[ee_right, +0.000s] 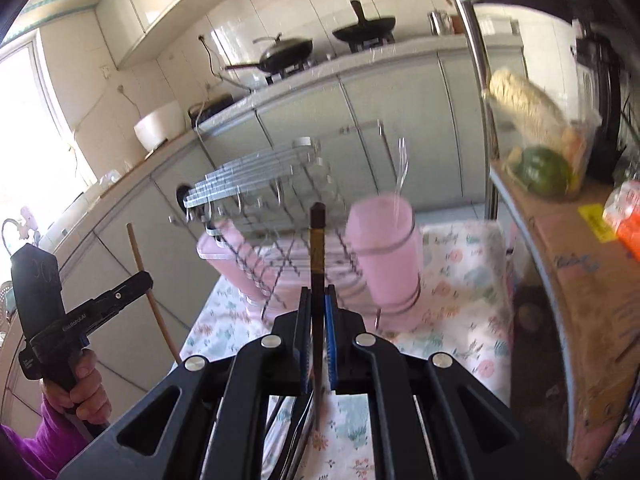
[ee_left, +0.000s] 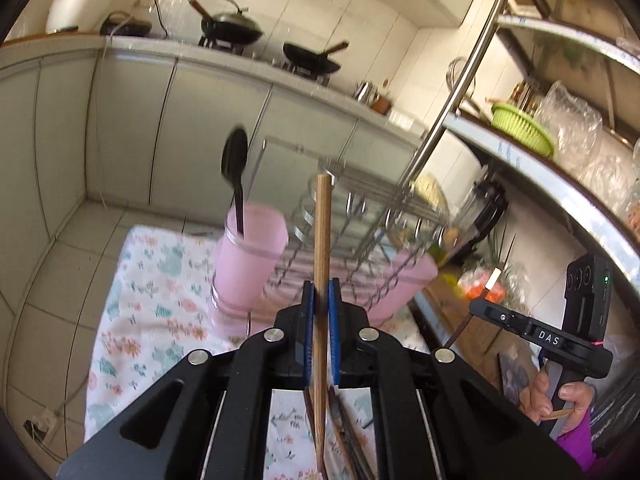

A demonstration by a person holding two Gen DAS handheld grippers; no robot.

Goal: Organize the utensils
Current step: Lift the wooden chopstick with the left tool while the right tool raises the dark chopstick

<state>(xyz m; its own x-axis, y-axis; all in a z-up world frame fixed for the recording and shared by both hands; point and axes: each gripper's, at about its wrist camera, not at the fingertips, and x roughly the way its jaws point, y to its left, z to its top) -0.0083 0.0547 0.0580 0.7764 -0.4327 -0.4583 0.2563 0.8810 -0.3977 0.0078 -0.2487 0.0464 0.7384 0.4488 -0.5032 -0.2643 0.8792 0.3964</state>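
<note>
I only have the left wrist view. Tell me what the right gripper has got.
Observer: The right gripper is shut on a dark brown chopstick with a patterned gold band. The chopstick points up.
Operator: Now report what is in the pink cup behind the wire rack.
Observer: That pink plastic cup sits in a ring holder beside the silver wire dish rack. A pale, blurred utensil, probably a fork, stands in it.
</note>
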